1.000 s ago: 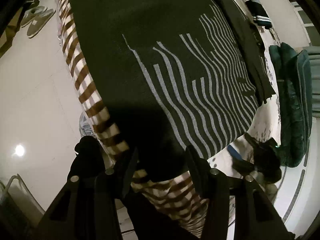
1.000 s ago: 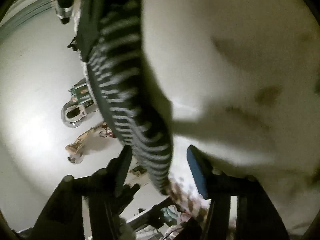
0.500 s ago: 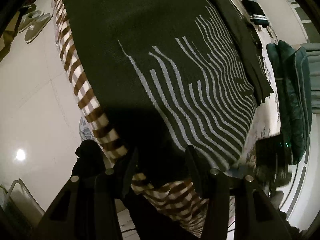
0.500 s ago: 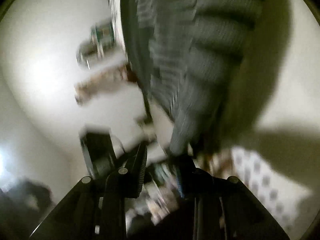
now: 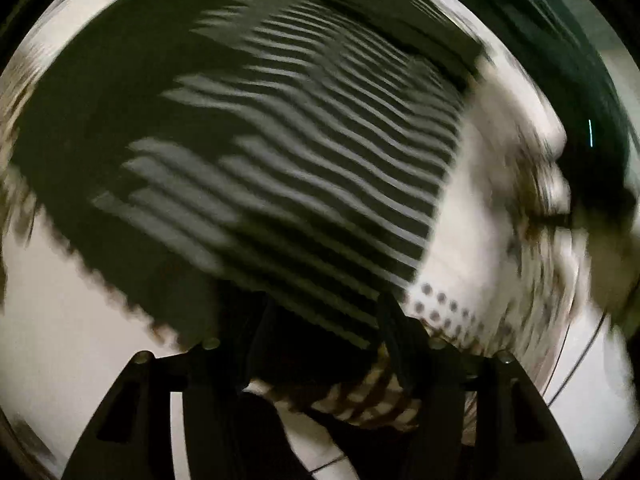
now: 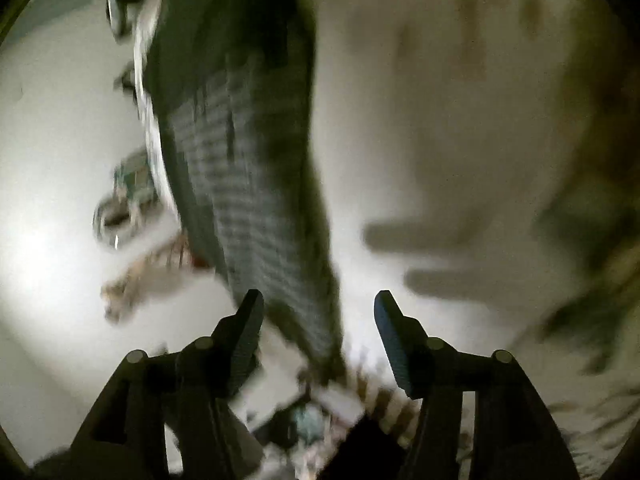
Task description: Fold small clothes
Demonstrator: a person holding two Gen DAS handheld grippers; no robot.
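The dark striped sweater (image 5: pixel 280 152) is spread right ahead of the left tool (image 5: pixel 324 340), whose jaws are wide apart over its near hem. The right tool (image 6: pixel 318 332) is gaping too, nothing held. Both corners should be pinched evenly before lifting.

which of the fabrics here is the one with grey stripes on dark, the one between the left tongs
The dark striped garment; the brown-and-white checked cloth beneath it has blocks, not stripes.

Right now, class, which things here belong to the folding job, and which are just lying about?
Belongs to the job:
dark striped garment
left tongs
right tongs

Just lying about:
brown-checked cloth underneath
dotted white sheet
blurred floor clutter
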